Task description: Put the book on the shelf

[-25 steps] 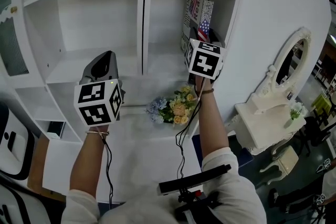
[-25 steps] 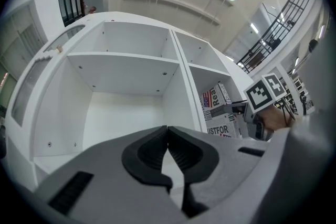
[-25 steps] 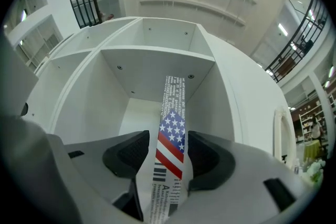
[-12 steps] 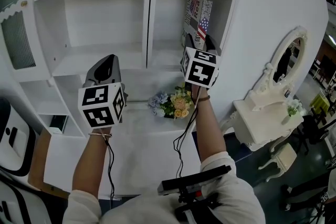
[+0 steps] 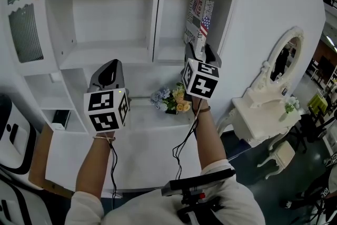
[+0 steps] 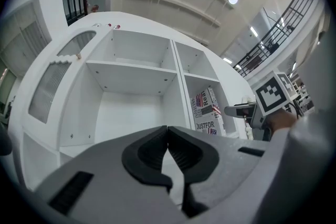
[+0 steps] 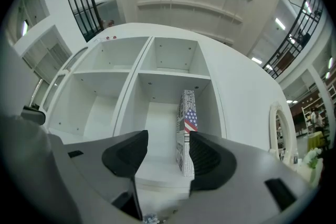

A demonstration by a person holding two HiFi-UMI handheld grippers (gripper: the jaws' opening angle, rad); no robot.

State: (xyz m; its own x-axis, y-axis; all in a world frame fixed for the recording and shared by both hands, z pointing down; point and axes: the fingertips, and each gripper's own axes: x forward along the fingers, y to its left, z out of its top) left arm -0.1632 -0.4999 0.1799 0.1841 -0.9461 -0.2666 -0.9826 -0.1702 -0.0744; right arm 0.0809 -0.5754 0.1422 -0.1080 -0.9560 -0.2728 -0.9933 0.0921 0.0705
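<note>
White, smooth and matt, the shelf unit [image 5: 100, 52] fills the background. Its curved outer shell encloses two columns of square-cornered open compartments, split by one vertical divider, and a ribbed panel door sits at its left edge. To the right of the shelf unit stands one ornate white dressing table [image 5: 263, 113] with an oval mirror. On the flat white ledge at the foot of the shelf unit, below the right-hand column, lies one small bunch of flowers [image 5: 171, 100] in pale yellow and blue.

One book [image 5: 199, 21] stands on end in the lower compartment of the shelf unit's right column, toward that compartment's right side. It is a thick rectangular block printed with newsprint lettering and a flag pattern. Its long axis runs up and down, and its narrow printed edge faces out of the shelf.

Two grippers are held up in front of the shelf unit, each grey and smooth with dark ribbed pads and one marker cube. The right gripper [image 5: 199, 52] hangs just in front of the book, its jaws spread wide and pressing on nothing. The left gripper [image 5: 108, 68] faces the left column, its jaws closed tip to tip on nothing.
</note>
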